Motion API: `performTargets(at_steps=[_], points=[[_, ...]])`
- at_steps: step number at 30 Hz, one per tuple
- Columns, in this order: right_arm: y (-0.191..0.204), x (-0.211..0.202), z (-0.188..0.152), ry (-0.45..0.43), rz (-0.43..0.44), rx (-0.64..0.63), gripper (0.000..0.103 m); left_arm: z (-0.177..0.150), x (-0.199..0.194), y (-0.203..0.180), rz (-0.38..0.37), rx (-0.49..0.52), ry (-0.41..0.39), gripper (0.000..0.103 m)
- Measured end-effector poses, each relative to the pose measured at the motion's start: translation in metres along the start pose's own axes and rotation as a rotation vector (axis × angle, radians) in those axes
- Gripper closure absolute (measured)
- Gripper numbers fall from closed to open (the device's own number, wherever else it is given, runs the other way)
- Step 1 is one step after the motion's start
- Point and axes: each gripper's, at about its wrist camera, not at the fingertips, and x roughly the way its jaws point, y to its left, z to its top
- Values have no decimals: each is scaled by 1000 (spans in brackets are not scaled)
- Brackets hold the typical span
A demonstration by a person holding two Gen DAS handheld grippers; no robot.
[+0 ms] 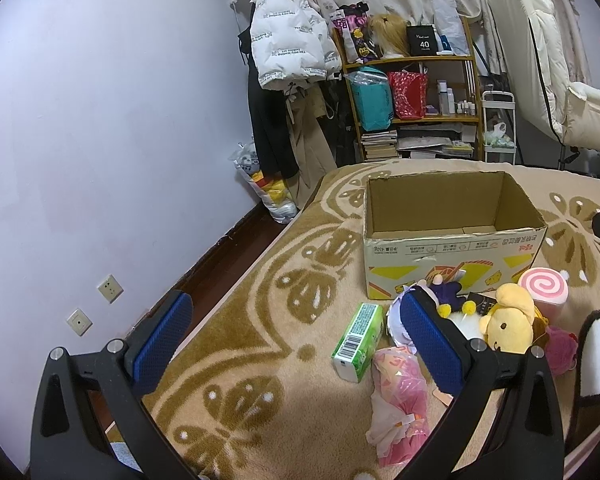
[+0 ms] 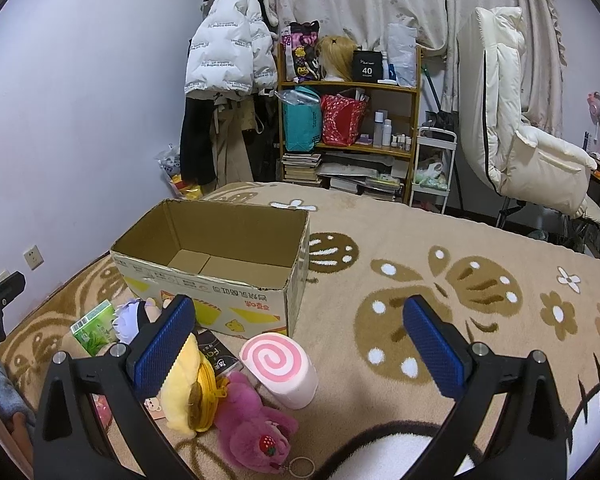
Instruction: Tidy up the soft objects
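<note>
On the bed blanket, soft toys lie in a pile just in front of the open cardboard box. Both grippers hang above with fingers wide apart: the left gripper beside the pile, the right gripper over the pink swirl roll

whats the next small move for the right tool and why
Probably ease the open right tool down and left over the pink swirl roll plush, which lies between its fingers. Both tools hold nothing, the brown cardboard box just behind looks empty, and the soft toys lie on the blanket in front of it.
</note>
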Motion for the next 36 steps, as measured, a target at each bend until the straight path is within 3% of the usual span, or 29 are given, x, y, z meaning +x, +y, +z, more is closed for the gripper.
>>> performTargets(at_steps=[10, 26, 36], points=[[-4, 2, -1, 19, 18, 22, 0, -2, 9, 0, 5, 2, 38, 0], [-16, 46, 12, 137, 24, 34, 0, 10, 78, -3, -70, -48, 231, 0], [-17, 86, 7, 220, 66, 42, 0, 9, 115, -16, -77, -17, 317, 0]])
